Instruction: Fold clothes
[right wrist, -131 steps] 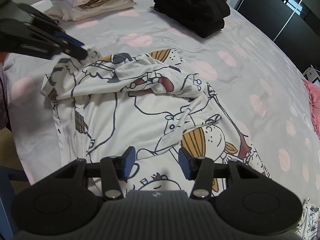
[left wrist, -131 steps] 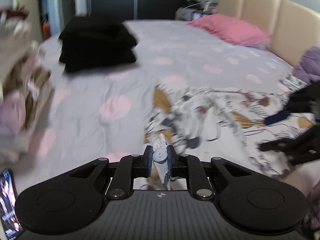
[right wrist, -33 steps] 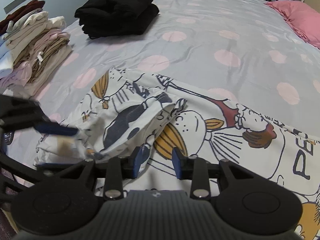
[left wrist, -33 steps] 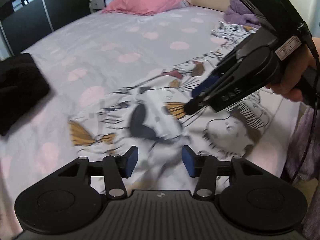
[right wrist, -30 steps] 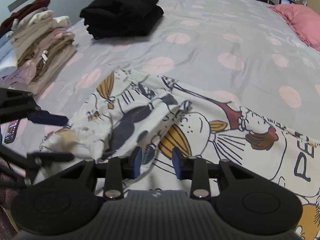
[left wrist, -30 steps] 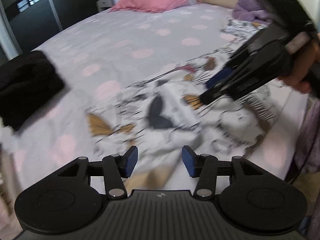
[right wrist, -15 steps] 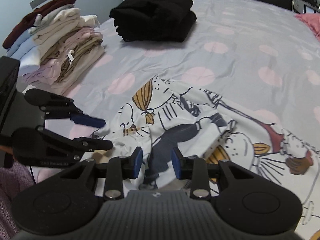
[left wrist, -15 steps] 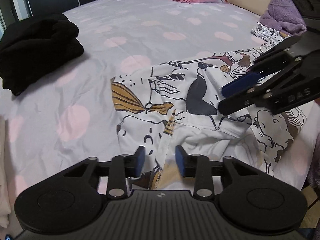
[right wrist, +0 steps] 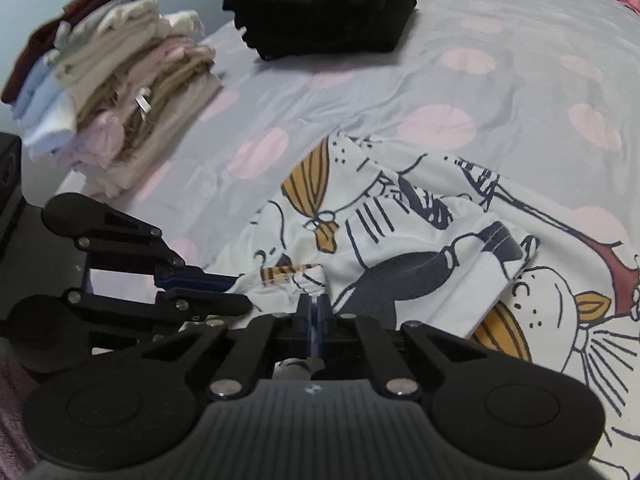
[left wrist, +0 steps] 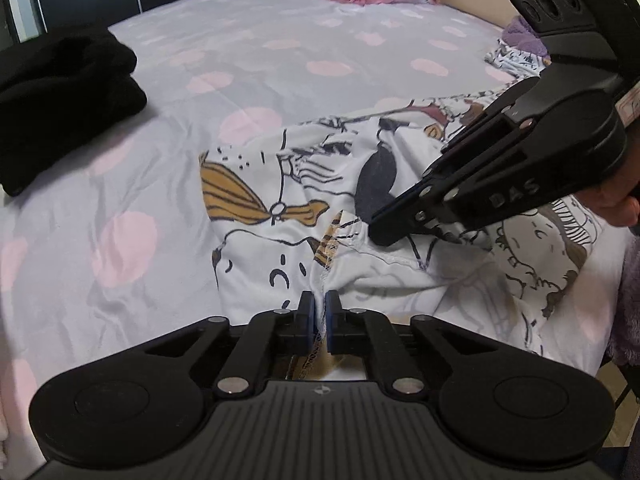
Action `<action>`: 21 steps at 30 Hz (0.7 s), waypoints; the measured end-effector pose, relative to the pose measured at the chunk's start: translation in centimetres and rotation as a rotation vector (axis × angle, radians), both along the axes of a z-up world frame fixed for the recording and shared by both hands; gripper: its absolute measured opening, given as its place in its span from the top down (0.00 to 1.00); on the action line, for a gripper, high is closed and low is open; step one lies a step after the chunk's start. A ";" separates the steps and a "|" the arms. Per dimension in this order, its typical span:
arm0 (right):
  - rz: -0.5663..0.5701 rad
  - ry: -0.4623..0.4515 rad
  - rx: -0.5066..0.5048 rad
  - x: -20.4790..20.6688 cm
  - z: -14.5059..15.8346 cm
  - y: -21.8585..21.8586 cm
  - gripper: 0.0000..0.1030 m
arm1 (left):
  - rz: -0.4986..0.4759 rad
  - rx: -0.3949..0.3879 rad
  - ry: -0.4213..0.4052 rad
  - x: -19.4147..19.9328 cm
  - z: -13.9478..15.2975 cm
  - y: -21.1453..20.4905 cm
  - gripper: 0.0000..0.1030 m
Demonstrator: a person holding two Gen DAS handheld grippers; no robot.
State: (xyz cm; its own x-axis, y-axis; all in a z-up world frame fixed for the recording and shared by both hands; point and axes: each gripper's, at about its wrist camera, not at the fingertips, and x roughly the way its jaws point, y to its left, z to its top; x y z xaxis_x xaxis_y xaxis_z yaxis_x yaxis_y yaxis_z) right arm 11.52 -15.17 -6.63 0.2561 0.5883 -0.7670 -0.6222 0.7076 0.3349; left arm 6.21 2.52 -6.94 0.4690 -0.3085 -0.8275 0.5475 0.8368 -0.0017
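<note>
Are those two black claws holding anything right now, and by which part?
Both fingers pinch the cartoon-print garment at its near edge: left gripper beside the striped neck trim, right gripper just beside it. Both jaws have just been closing.

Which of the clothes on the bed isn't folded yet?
The white cartoon-print garment, lying rumpled near the bed's edge. The black pile and the pastel stack behind it are neatly folded.
</note>
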 end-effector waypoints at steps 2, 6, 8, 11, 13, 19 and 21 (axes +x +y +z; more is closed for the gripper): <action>0.008 -0.010 0.018 -0.6 0.8 -0.6 0.98 | -0.009 -0.005 -0.010 -0.8 0.6 0.1 0.98; 0.051 -0.048 0.029 -3.0 2.5 -1.7 0.98 | -0.041 -0.009 -0.036 -2.9 1.9 -0.1 0.98; 0.076 -0.069 0.022 -4.3 3.0 -2.1 0.98 | -0.066 0.000 -0.051 -4.3 2.5 -0.3 0.98; 0.124 -0.084 0.019 -6.2 3.7 -2.6 0.98 | -0.114 0.022 -0.051 -6.3 2.6 -0.7 0.98; 0.168 -0.094 -0.003 -7.6 3.9 -2.7 0.99 | -0.149 0.038 -0.048 -7.8 2.5 -0.9 0.98; 0.271 -0.092 -0.123 -10.7 2.7 -2.2 0.98 | -0.217 0.070 -0.037 -11.3 0.9 -2.3 0.98; 0.284 -0.085 -0.171 -11.1 2.0 -2.3 0.98 | -0.247 0.098 -0.041 -12.0 0.1 -3.1 0.98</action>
